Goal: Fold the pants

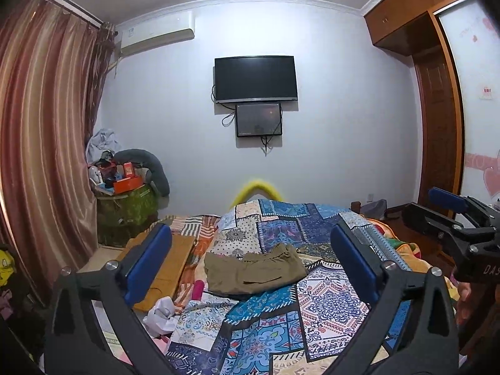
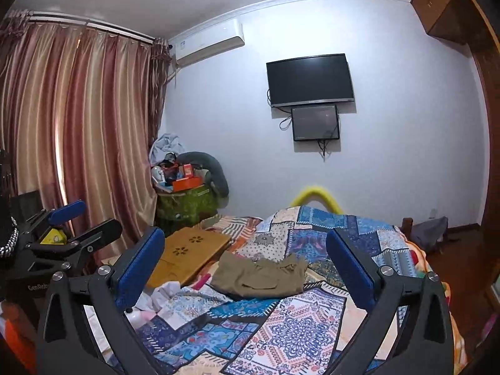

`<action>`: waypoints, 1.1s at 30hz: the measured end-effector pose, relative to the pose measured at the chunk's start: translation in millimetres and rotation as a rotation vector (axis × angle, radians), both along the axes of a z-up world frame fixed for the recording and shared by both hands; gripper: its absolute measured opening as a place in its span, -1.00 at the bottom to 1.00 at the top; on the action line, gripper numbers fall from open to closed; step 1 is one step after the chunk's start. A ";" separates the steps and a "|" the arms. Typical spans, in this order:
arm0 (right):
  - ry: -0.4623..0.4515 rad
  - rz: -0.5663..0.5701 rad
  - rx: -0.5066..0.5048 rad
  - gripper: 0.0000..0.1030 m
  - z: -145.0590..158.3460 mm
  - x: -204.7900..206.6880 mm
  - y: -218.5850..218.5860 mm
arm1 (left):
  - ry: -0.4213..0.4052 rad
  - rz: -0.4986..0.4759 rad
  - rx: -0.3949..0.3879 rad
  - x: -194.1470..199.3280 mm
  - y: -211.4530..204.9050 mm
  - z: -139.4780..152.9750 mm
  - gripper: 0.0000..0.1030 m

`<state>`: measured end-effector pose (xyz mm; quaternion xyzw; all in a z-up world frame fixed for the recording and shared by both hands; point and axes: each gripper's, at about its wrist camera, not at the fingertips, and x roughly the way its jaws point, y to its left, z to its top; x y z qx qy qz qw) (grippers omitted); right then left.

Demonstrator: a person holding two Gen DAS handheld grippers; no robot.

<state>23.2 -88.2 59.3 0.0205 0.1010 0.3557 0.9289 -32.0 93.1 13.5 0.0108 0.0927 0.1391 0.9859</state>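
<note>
Hanging down the left side of the room are long striped curtains point(image 1: 47, 131). Next to them is a green box point(image 1: 125, 215) piled with stuff, and a flat wooden board point(image 1: 165, 268) lies at the edge of the bed. Some white cloth point(image 1: 161, 314) sits crumpled near the board.

The left gripper point(image 1: 250, 262) is up in the air over the bed, with its two blue fingers point(image 1: 147, 259) spread wide and nothing between them. In the middle, the pants point(image 1: 254, 272) lie on the patchwork blanket point(image 1: 322, 312). They are brown-green and bunched into a small folded pile, a bit lumpy on top. It may be folded in half, but the folds are hard to make out from here.

On the wall above hangs a black TV point(image 1: 255, 78) with a smaller screen point(image 1: 258, 119) under it.

The right gripper point(image 2: 245, 259) is also held up over the blanket, its blue fingers point(image 2: 350, 268) wide apart and holding nothing. Neither gripper touches the pants. A wooden wardrobe point(image 1: 437, 118) stands far right.
</note>
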 end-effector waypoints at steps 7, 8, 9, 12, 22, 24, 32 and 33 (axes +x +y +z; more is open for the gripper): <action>-0.003 -0.001 -0.013 0.99 -0.3 -3.3 -1.4 | 0.003 0.000 -0.024 2.5 4.7 0.6 0.99; -0.002 0.000 -0.014 0.99 -0.3 -3.6 -1.8 | 0.003 0.001 -0.026 2.6 5.4 0.3 0.99; -0.003 -0.001 -0.016 0.99 0.2 -3.8 -1.8 | 0.002 0.002 -0.029 2.7 6.0 0.1 0.99; -0.007 -0.001 -0.023 0.99 0.7 -4.5 -1.3 | 0.001 0.000 -0.034 2.4 7.1 -0.1 0.99; -0.010 -0.002 -0.027 0.99 3.4 -5.9 -2.2 | -0.004 0.006 -0.046 2.9 8.3 -0.4 0.99; -0.011 -0.003 -0.030 0.99 3.9 -6.1 -2.8 | -0.006 0.010 -0.049 2.4 8.2 -0.3 0.99; -0.008 -0.004 -0.034 0.99 3.6 -5.0 -3.6 | -0.005 0.012 -0.055 2.9 7.2 -0.6 0.99; -0.008 -0.003 -0.033 0.99 4.1 -5.0 -4.0 | -0.005 0.013 -0.053 3.0 6.6 -0.5 0.99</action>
